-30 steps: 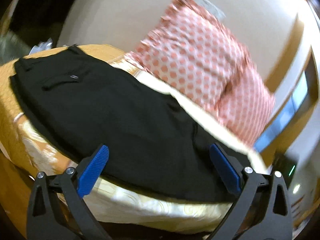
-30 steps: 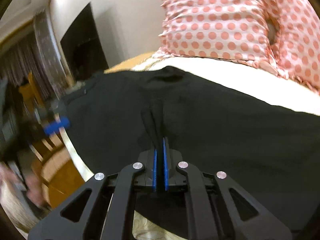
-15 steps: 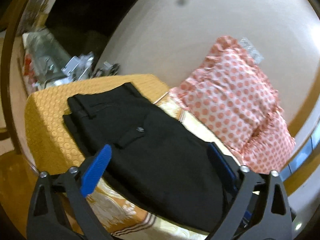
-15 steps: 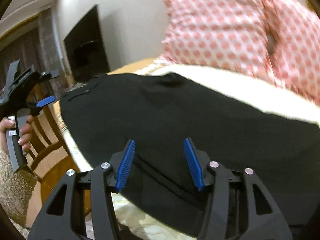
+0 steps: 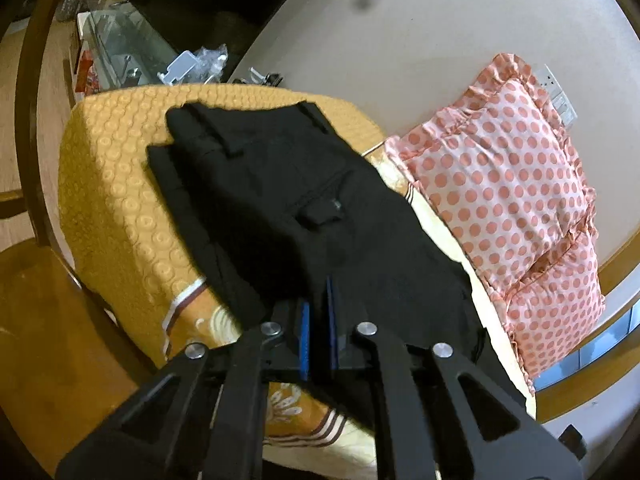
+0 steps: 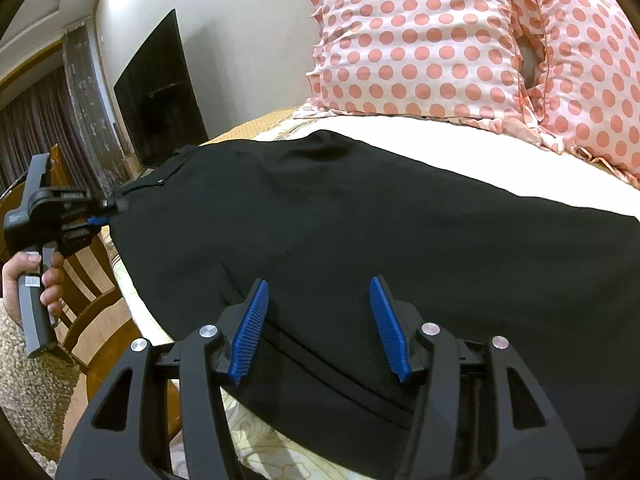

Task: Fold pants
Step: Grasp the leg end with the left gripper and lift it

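Black pants (image 6: 360,216) lying flat along the near edge of a bed (image 5: 116,184), already doubled leg over leg, waistband and back pocket toward the yellow-covered end. Left gripper (image 5: 318,320) pressed together on a fold of the black cloth at the near edge, blue pads nearly meeting with fabric between them. Seen again from the right wrist view, that same tool at the waistband end, gripped by a hand (image 6: 34,276). Right gripper (image 6: 320,328) spread wide above the cloth farther along the legs, blue pads (image 6: 250,332) well apart and pinching nothing. Two pink polka-dot pillows (image 6: 420,40) propped against the wall behind, a wooden chair (image 6: 86,280) beside the bed.

By the look of it, lengthwise fold done; crosswise folds not yet made, the garment stretched at full length. Likely next: right gripper closing on the leg end, then carrying it toward the waistband. Loose near edge prone to slipping off the mattress.
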Motion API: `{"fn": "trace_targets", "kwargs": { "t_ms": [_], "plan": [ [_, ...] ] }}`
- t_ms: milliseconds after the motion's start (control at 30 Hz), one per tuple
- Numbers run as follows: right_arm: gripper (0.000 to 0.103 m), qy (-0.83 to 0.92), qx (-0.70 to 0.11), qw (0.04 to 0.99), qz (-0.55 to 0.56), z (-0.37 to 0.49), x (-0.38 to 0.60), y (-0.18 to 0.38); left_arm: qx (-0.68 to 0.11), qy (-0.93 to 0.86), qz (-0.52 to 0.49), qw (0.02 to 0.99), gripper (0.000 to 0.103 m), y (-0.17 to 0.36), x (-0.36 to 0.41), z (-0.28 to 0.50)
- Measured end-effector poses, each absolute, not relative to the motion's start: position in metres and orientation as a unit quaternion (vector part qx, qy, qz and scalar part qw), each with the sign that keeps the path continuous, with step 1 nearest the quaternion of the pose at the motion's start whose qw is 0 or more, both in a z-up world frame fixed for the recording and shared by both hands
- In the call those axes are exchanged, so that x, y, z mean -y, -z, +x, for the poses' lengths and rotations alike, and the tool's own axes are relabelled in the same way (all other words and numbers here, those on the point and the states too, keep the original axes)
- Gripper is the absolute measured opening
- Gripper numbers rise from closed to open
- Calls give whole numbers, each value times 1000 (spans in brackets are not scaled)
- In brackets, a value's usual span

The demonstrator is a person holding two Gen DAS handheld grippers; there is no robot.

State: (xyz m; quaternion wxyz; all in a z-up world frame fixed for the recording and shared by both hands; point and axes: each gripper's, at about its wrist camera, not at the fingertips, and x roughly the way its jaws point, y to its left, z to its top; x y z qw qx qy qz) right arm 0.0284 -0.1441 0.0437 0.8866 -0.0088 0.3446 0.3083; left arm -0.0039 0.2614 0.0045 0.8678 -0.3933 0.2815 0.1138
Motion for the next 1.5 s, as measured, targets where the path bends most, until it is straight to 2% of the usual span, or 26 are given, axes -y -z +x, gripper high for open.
{"fn": "trace_targets", "kwargs": {
  "t_ms": [167, 233, 300, 333, 367, 533, 600, 800, 867, 1100, 1433, 1500],
  "plan": [
    [57, -309, -345, 887, -8, 29, 144, -43, -277, -120, -385, 872, 4, 2, -258, -24],
    [58, -309, -344, 886, -9, 29, 144, -43, -277, -120, -380, 875, 7, 0, -257, -26],
    [58, -311, -344, 886, -9, 28, 145, -43, -263, -125, -389, 874, 24, -6, -261, -30],
    [58, -310, -345, 886, -7, 28, 145, -43, -254, -133, -393, 874, 47, -10, -264, -33],
    [58, -310, -345, 886, -6, 29, 146, -43, -238, -154, -396, 873, 63, -15, -271, -38],
    [58, -308, -344, 887, -3, 29, 147, -43, -218, -187, -443, 849, 62, -16, -309, -45],
    [58, -308, -344, 887, -3, 29, 147, -43, -222, -185, -470, 834, 59, -7, -325, -42],
    [58, -305, -343, 888, 0, 30, 148, -42, -235, -142, -490, 828, 59, -6, -330, -27],
    [59, -305, -343, 888, 1, 31, 147, -42, -241, -133, -479, 833, 64, -7, -323, -20],
    [59, -305, -341, 889, -2, 31, 147, -42, -239, -27, -530, 813, 67, 7, -311, -11],
    [59, -300, -338, 892, 3, 32, 150, -42, -223, -91, -537, 809, 66, 5, -339, 8],
    [59, -299, -336, 893, 2, 31, 150, -41, -225, -103, -529, 811, 60, 4, -340, 11]
  ]
}}
